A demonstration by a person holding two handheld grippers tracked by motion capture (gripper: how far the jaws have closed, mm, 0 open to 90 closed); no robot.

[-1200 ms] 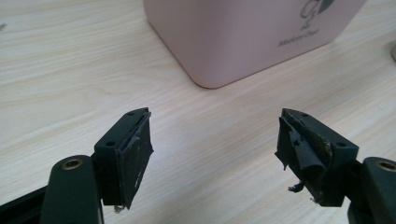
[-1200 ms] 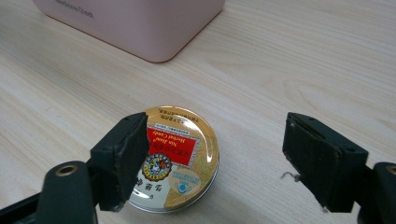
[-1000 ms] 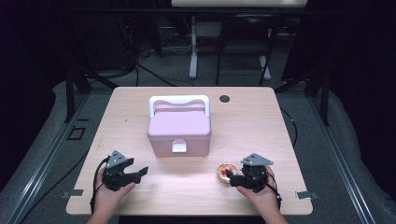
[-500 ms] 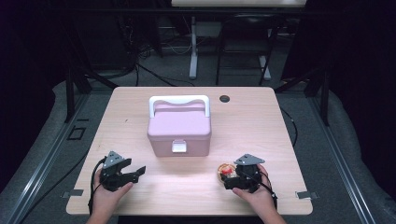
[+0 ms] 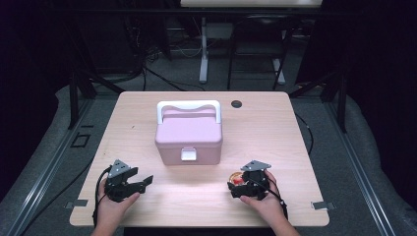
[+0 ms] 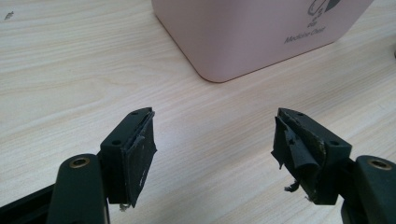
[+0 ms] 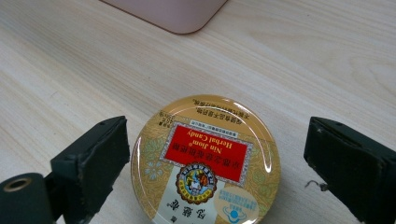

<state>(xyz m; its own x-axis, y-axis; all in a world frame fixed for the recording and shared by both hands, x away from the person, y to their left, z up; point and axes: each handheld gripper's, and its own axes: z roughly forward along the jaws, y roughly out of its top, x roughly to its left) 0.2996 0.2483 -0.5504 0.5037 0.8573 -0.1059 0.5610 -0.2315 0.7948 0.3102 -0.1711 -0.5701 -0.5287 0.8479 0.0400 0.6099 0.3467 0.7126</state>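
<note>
Seemingly the riskiest point is the grasp itself: from the high view, the right tongs (image 5: 235, 186) sit low over a small round herbal candy tin (image 5: 237, 179) lying flat near the front right of the surface (image 5: 275, 128), with the pink carry case (image 5: 188, 135) well apart behind it, and the tin is so small there that its outline is hard to make out beneath the hand. The left tongs (image 5: 145, 181) hover released over bare wood at the front left, holding nothing. In the left gripper view, the left tongs (image 6: 212, 140) stand wide apart, and the pads (image 6: 299, 147) look torn and frayed; the case (image 6: 261, 32) is cut off at the top edge. In the right gripper view, the right tongs (image 7: 215, 154) have just been opening and straddle the tin (image 7: 205, 163) without pressing it; a gap shows at the right side. The glossy, shallow lid could slip or skid if the jaws close off-centre or too high. Its near edge is cut off below.
</note>
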